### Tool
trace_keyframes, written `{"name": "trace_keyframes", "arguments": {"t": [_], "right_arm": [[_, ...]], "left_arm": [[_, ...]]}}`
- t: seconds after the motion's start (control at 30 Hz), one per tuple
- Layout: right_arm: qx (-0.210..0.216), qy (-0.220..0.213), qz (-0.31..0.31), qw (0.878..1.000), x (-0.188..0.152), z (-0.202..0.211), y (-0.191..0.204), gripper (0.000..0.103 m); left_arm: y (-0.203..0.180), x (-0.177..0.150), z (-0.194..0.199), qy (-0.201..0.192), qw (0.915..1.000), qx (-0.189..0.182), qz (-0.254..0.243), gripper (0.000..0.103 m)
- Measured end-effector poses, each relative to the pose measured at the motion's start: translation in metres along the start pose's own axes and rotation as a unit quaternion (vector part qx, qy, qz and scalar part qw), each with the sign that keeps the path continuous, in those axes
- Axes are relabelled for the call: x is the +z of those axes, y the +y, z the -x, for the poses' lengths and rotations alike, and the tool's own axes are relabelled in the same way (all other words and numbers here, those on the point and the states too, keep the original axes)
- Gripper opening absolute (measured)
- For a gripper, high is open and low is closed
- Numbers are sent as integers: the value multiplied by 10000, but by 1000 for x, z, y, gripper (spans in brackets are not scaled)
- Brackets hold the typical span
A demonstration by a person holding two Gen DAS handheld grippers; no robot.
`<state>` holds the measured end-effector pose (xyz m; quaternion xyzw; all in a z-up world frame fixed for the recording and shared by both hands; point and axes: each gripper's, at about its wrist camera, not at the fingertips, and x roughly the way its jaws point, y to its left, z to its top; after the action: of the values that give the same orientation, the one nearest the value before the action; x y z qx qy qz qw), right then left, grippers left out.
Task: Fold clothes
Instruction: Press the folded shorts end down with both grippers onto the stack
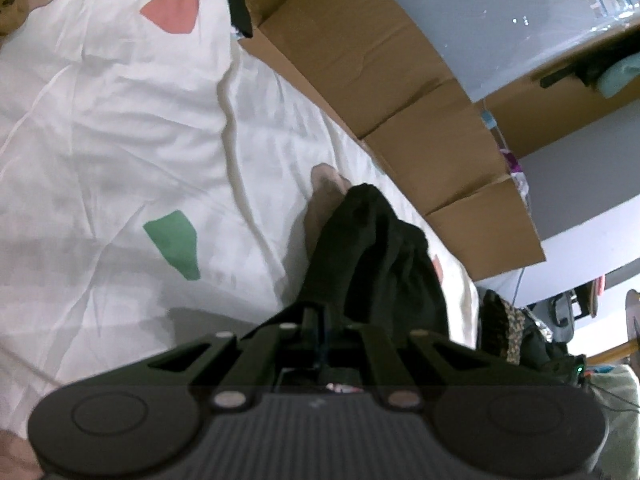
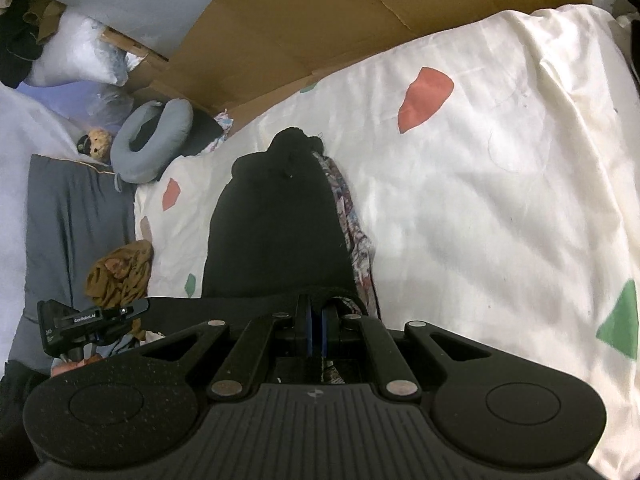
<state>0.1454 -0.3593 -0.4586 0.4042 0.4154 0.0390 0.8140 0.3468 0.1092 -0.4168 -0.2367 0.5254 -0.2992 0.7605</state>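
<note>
Left wrist view: the left tongs (image 1: 320,320) are closed on a black garment (image 1: 376,256), pinching an edge of the cloth between the two fingers. From the grip the dark fabric runs away in bunched folds over the bed, and its far end lies against a patch of pale pinkish cloth (image 1: 326,184). Under it spreads a white duvet (image 1: 120,140) printed with a coral shape (image 1: 172,14) and a green shape (image 1: 176,246). Flattened cardboard (image 1: 400,88) stands along the far edge of the bed, against a grey-blue wall (image 1: 500,12). At the right margin, off the bed, there is dark clutter too blurred to name.

Right wrist view: the right tongs (image 2: 316,320) are likewise clamped on the black garment (image 2: 276,224), a fold of it caught between the blue-lined fingers. The cloth stretches ahead in a long, fairly smooth panel on the duvet (image 2: 500,200), with a strip of patterned fabric (image 2: 356,236) showing along its right edge. At lower left the left tongs (image 2: 92,316) appear, a taut band of the black cloth running between the two tools. Left of the garment lie a crumpled brown cloth (image 2: 120,276), a grey pillow (image 2: 76,216), a grey neck pillow (image 2: 152,140) and a small plush toy (image 2: 98,142). Cardboard (image 2: 320,20) rises behind the bed.
</note>
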Motion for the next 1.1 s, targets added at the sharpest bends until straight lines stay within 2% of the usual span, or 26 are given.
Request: {"name": "trace_keyframes", "arguments": {"t": [0.07, 0.13, 0.23, 0.27, 0.3, 0.37, 0.47, 0.63, 0.8, 1.1], "right_arm": [[-94, 17, -2, 10000, 2, -7, -4, 3], [-158, 64, 9, 9999, 2, -13, -8, 5], [-213, 145, -22, 9997, 3, -17, -11, 7], [-202, 149, -44, 9997, 4, -16, -11, 11], [-183, 136, -63, 9997, 4, -14, -11, 27], [-115, 74, -112, 9998, 2, -9, -11, 52], [-223, 22, -67, 9997, -2, -1, -5, 63], [-576, -126, 272, 9979, -16, 16, 9, 63], [-861, -155, 552, 9946, -32, 23, 20, 66], [-1265, 134, 1186, 9848, -54, 6, 38, 67]], "left_arm": [[8, 2, -9, 81, 9999, 0, 87, 3], [18, 3, -17, 192, 9994, 103, 262, 9], [26, -1, -19, 278, 9986, 254, 385, 29], [26, -3, -18, 291, 9985, 275, 371, 39], [26, -5, -16, 301, 9985, 299, 353, 47], [25, -9, -11, 309, 9986, 308, 301, 51], [20, -15, -3, 328, 9985, 404, 149, 54], [8, -31, 3, 418, 9970, 627, -176, 57], [0, -44, 0, 486, 9931, 945, -503, 72], [-4, -56, -21, 725, 9833, 1344, -986, 75]]}}
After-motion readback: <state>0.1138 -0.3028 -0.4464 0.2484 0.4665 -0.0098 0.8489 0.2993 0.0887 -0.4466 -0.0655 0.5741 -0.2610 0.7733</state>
